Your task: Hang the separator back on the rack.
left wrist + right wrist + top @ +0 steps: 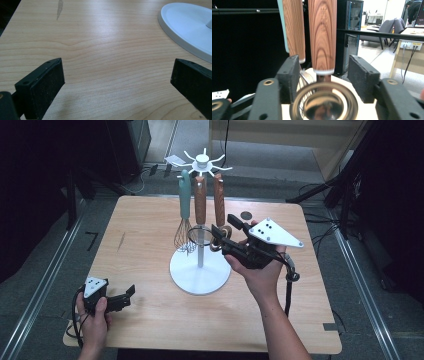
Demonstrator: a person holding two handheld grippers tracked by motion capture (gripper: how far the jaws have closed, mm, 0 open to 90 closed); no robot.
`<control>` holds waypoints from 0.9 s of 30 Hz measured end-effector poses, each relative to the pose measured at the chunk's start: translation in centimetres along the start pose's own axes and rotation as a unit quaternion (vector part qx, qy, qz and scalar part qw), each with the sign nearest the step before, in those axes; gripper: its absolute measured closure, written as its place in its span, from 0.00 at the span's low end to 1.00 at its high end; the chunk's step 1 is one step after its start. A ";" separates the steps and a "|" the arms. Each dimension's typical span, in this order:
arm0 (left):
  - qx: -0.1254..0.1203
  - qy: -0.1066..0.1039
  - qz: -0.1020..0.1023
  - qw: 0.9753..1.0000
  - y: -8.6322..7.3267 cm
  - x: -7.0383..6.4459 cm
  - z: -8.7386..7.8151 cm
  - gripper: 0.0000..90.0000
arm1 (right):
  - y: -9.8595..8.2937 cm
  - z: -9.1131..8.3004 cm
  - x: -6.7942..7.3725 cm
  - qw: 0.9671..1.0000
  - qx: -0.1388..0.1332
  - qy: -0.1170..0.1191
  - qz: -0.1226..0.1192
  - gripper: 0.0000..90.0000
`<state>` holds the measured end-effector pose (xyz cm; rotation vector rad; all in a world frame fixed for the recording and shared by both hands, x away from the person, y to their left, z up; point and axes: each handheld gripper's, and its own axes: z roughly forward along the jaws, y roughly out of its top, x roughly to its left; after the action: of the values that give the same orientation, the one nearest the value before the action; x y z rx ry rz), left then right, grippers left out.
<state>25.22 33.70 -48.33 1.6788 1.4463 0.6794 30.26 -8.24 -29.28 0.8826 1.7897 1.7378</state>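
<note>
A white utensil rack (201,270) stands mid-table with three utensils hanging from its top. They are a teal-handled whisk (185,205), a wood-handled strainer (200,200) and a wood-handled ladle (219,202). My right gripper (226,226) is open at the ladle's lower end. In the right gripper view its jaws stand either side of the ladle handle (322,37) with gaps, the shiny bowl (323,102) just below; my right gripper (323,72) grips nothing. My left gripper (125,297) rests open at the table's front left, holding nothing; in its own view my left gripper (117,75) faces bare wood.
The rack's round base (190,27) lies ahead and to the right of the left gripper. A small dark disc (245,215) sits on the table behind the right gripper. A grey streak (121,241) marks the wood on the left. Metal rails run along both table sides.
</note>
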 end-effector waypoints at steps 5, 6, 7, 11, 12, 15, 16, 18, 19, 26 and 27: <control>-0.001 0.001 -0.001 1.000 0.0 0.0 0.0 0.00 | -1.3 -0.4 -0.5 1.000 0.005 -0.014 -0.002 0.39; 0.000 0.000 0.000 1.000 0.0 0.0 0.0 0.00 | -1.6 -0.5 -0.6 1.000 0.008 -0.015 -0.001 0.37; 0.000 0.000 0.000 1.000 0.0 0.0 0.0 0.00 | -1.9 -0.6 -0.7 1.000 0.009 -0.015 0.001 0.36; -0.001 0.000 0.000 1.000 0.0 -0.1 0.0 0.00 | -3.1 -1.0 -1.0 1.000 0.019 -0.011 -0.001 0.32; 0.000 0.001 0.001 1.000 0.0 -0.1 0.0 0.00 | -3.4 -1.1 -1.1 1.000 0.023 -0.015 0.000 0.32; 0.002 0.001 0.002 1.000 0.0 -0.1 0.0 0.00 | -4.4 -1.4 -1.4 0.999 0.028 -0.018 0.000 0.30; 0.002 0.001 0.002 1.000 0.0 -0.1 0.0 0.00 | -4.8 -1.5 -1.5 0.999 0.031 -0.020 0.003 0.30; 0.001 0.000 0.003 1.000 0.0 -0.1 0.0 0.00 | -5.5 -1.7 -1.7 0.999 0.036 -0.022 0.009 0.29; 0.001 -0.001 0.002 1.000 0.0 -0.1 0.0 0.00 | -5.9 -1.8 -1.9 0.999 0.039 -0.024 0.011 0.28; 0.002 0.001 0.004 1.000 0.0 -0.1 0.0 0.00 | -8.0 -2.4 -2.5 0.997 0.054 -0.044 0.015 0.27; 0.001 0.001 0.004 1.000 0.0 -0.1 0.0 0.00 | -8.3 -2.4 -2.6 0.997 0.055 -0.046 0.015 0.27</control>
<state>25.20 33.58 -48.38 1.6855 1.4427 0.6841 29.27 -11.61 -37.59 1.0228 1.8345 1.6014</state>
